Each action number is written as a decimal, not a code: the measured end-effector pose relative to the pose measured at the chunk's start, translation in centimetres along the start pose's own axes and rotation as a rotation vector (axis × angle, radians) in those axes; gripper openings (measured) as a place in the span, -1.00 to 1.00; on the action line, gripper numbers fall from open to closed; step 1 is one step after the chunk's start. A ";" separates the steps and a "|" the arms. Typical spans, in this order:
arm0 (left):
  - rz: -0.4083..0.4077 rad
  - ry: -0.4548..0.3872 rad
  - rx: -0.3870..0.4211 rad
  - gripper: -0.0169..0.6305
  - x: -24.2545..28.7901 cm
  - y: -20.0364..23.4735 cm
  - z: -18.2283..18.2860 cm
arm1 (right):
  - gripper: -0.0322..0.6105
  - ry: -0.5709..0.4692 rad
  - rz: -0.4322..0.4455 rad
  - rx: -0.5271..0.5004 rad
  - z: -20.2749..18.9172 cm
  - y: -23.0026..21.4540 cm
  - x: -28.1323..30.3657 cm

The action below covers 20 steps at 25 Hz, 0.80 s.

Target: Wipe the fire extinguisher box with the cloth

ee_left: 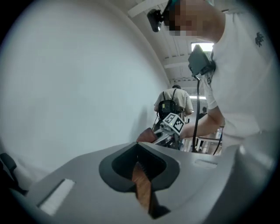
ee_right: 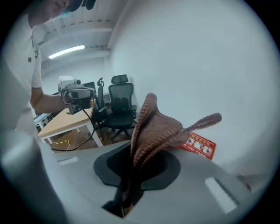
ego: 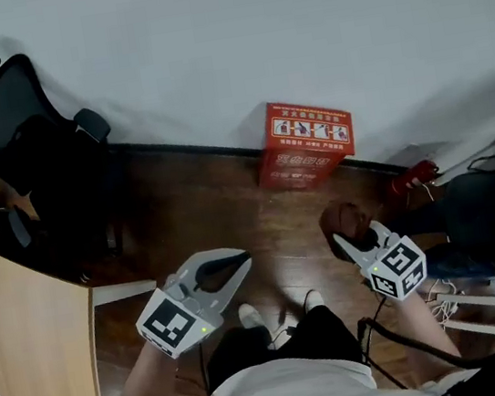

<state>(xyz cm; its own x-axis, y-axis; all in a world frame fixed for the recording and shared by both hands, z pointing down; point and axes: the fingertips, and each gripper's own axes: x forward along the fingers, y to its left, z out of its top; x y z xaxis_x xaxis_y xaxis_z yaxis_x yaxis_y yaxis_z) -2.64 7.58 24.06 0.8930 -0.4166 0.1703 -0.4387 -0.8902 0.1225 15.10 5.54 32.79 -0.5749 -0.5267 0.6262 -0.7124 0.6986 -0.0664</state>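
**A:** Far left?
**B:** Black office chair (ego: 12,135) close to the wall (ego: 250,26). The edge of a pale wooden desk (ego: 19,337) sits below it.

**A:** Left tool?
**B:** The left tool (ego: 237,264) hangs over the wood floor (ego: 203,208), pointing toward the wall. Its jaws are drawn close together, and only a thin strip of floor shows between them. Nothing is gripped.

**A:** The box?
**B:** The red fire extinguisher box (ego: 306,142) stands on the floor, right of centre, with its back against the wall. It is well apart from both tools.

**A:** Right side?
**B:** The right tool (ego: 353,236) is clenched on the brown cloth (ego: 343,217). The cloth bunches up out of the jaws, with one loose corner sticking out sideways. It is held in the air on the near side of the box and does not touch it.
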 end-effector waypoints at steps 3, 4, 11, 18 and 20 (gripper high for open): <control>-0.003 0.005 0.020 -0.95 -1.0 -4.2 1.3 | -0.73 -0.031 -0.078 0.055 -2.8 2.4 -7.1; -0.006 0.004 0.029 -0.95 -1.3 -5.5 1.3 | -0.73 -0.051 -0.093 0.066 -3.5 3.3 -9.0; -0.009 0.022 0.045 -0.95 -1.6 -18.8 1.5 | -0.73 -0.136 -0.100 0.046 -9.4 9.2 -20.3; -0.087 0.046 0.032 -0.95 -2.0 -33.5 2.3 | -0.73 -0.134 -0.073 0.121 -17.1 16.6 -29.3; -0.108 0.052 0.037 -0.95 -2.9 -35.8 2.0 | -0.73 -0.148 -0.090 0.122 -17.8 18.6 -31.5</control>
<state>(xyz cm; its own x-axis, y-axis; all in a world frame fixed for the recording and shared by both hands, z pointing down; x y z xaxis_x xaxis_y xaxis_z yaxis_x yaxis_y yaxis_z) 10.69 40.26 17.27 0.9279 -0.3090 0.2087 -0.3357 -0.9360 0.1064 27.11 43.74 25.63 -0.5534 -0.6562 0.5131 -0.8017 0.5867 -0.1144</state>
